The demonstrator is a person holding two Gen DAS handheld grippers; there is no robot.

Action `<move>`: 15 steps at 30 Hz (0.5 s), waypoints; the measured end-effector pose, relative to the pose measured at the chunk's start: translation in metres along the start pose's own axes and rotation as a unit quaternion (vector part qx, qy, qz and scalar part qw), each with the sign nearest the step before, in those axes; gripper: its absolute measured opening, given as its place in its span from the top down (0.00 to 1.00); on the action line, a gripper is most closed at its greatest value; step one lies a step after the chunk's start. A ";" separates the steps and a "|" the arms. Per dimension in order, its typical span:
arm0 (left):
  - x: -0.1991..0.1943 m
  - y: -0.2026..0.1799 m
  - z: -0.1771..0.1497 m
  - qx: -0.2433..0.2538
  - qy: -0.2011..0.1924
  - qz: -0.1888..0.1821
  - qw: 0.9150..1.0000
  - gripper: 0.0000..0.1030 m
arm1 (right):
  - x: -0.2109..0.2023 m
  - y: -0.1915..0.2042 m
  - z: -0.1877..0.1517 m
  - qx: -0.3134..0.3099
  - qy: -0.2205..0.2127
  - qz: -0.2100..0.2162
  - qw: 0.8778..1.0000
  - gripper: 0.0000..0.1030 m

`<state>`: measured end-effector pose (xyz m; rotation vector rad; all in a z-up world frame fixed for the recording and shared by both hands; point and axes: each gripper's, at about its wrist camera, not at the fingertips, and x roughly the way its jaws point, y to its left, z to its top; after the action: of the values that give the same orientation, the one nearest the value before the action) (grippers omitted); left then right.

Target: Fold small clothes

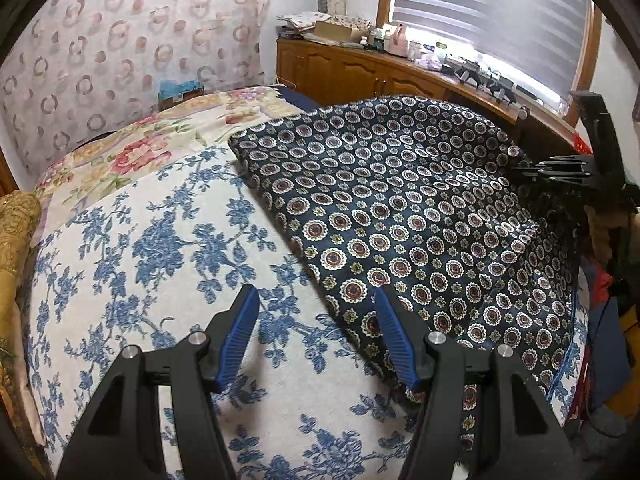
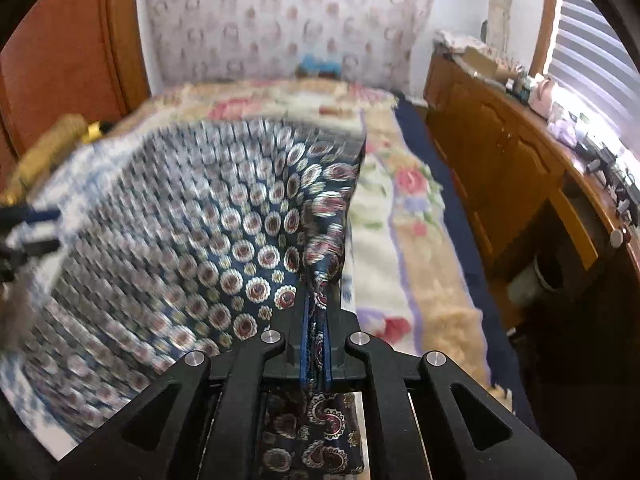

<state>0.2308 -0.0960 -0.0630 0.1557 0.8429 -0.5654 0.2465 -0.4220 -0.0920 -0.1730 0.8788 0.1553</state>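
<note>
A dark navy cloth with round medallion patterns (image 1: 420, 208) lies spread on the bed, over a white cover with blue flowers (image 1: 152, 264). My left gripper (image 1: 316, 308) is open, its blue-padded fingers (image 1: 240, 336) hovering over the cloth's near left edge; the right finger sits over the cloth. My right gripper (image 2: 316, 320) is shut on the cloth's edge (image 2: 320, 248) and holds it lifted. The cloth (image 2: 180, 248) hangs blurred to the left. The right gripper also shows in the left wrist view (image 1: 560, 168) at the cloth's far right corner.
A pink floral blanket (image 1: 152, 136) covers the far end of the bed. A wooden cabinet (image 1: 360, 72) with clutter stands under a blinded window on the right. A patterned curtain (image 1: 132, 40) hangs behind. A gold cushion (image 1: 16, 232) lies at the left edge.
</note>
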 end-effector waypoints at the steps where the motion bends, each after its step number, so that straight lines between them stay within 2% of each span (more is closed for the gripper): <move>1: 0.002 -0.001 0.000 0.000 0.004 0.000 1.000 0.41 | 0.002 -0.001 -0.001 0.006 0.000 -0.001 1.000 0.94; 3: 0.009 -0.003 -0.003 0.002 0.015 0.001 1.000 0.41 | 0.006 -0.006 0.001 0.023 -0.002 -0.001 1.000 0.82; 7: 0.018 -0.008 -0.008 0.013 0.028 0.013 0.999 0.41 | 0.004 -0.013 0.012 0.037 -0.022 0.012 0.999 0.72; 9: 0.019 -0.011 -0.008 0.021 0.027 0.018 0.999 0.41 | 0.002 -0.022 0.021 0.043 -0.032 0.017 0.998 0.62; 15: 0.020 -0.011 -0.009 0.021 0.020 0.019 0.999 0.40 | 0.016 -0.038 0.057 0.049 -0.036 0.041 0.997 0.60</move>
<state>0.2292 -0.1105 -0.0831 0.2209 0.8648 -0.5456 0.3075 -0.4460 -0.0653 -0.0399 0.8199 0.1925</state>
